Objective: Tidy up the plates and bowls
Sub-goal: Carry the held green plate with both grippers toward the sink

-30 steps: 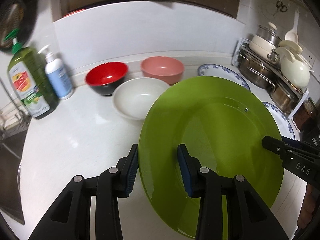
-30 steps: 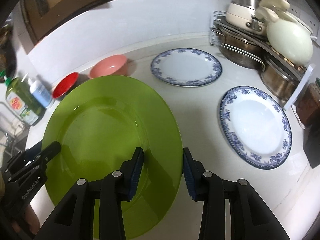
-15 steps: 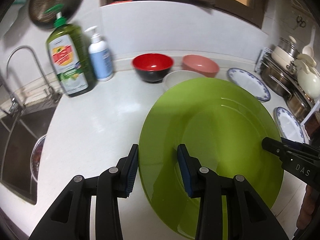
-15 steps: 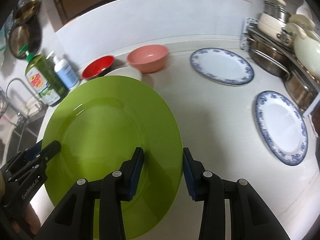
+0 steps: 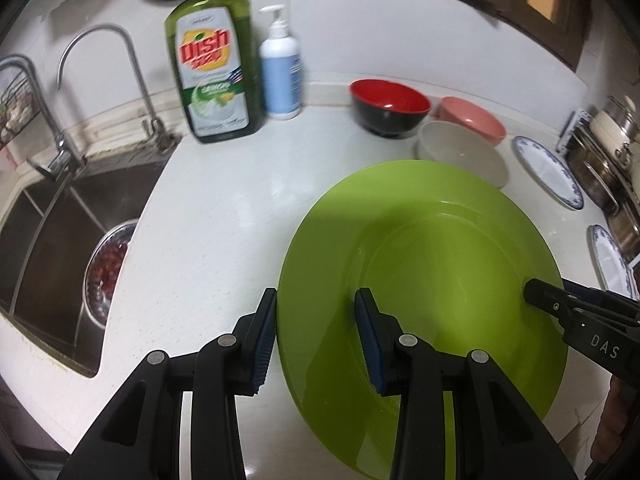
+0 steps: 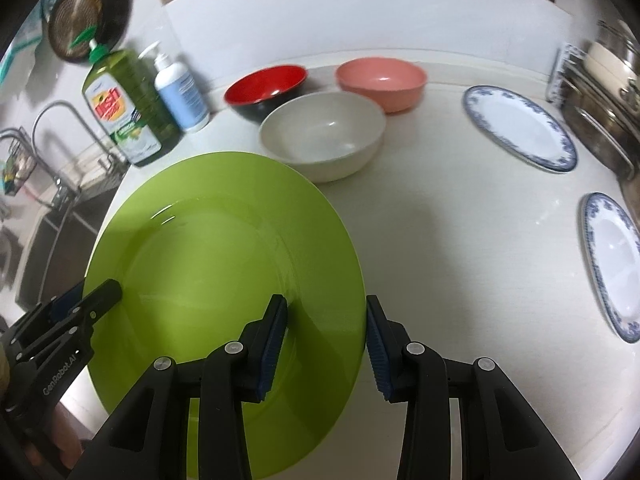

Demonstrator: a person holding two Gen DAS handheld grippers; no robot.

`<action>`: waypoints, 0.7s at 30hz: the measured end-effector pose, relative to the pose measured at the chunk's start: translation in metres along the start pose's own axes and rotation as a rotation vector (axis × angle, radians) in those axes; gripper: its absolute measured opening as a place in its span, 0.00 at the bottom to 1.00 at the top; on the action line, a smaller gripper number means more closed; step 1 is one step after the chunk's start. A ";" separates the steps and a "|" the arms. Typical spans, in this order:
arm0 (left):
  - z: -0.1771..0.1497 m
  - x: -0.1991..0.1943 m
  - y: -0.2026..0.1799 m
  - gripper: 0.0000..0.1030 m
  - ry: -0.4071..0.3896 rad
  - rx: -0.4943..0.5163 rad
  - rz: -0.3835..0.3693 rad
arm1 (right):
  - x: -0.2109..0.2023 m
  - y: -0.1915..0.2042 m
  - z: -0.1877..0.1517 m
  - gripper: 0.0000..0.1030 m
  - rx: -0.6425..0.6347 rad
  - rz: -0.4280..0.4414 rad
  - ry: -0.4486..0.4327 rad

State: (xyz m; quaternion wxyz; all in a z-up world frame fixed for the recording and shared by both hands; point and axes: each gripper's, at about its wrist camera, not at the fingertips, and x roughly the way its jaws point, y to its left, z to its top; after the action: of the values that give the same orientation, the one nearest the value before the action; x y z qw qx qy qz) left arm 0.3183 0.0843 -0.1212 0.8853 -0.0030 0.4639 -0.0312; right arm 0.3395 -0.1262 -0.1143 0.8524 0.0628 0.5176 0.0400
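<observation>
Two grippers, left gripper [image 5: 316, 336] and right gripper [image 6: 326, 344], are clamped on opposite rims of the green plate [image 5: 432, 280]; it looks stiff, smooth, slippery and breakable.

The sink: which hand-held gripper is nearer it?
Left. The left hand-held gripper grips the green plate edge facing the sink; the right hand-held gripper holds the far edge.

Glossy green plate [image 5: 440, 248], matt white counter [image 5: 224, 232], shiny steel sink [image 5: 60, 216].
</observation>
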 end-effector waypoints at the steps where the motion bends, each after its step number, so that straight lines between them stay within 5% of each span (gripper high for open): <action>1: -0.001 0.001 0.003 0.37 0.004 -0.004 0.002 | 0.003 0.003 0.000 0.39 -0.006 0.001 0.005; 21: -0.020 0.039 0.032 0.37 0.101 -0.049 0.029 | 0.051 0.030 -0.016 0.39 -0.042 0.011 0.120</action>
State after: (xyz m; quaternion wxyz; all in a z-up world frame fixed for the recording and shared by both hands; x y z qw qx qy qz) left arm 0.3255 0.1143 -0.1657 0.8607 -0.0166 0.5088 -0.0070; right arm 0.3488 -0.0888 -0.1616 0.8208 0.0454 0.5663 0.0590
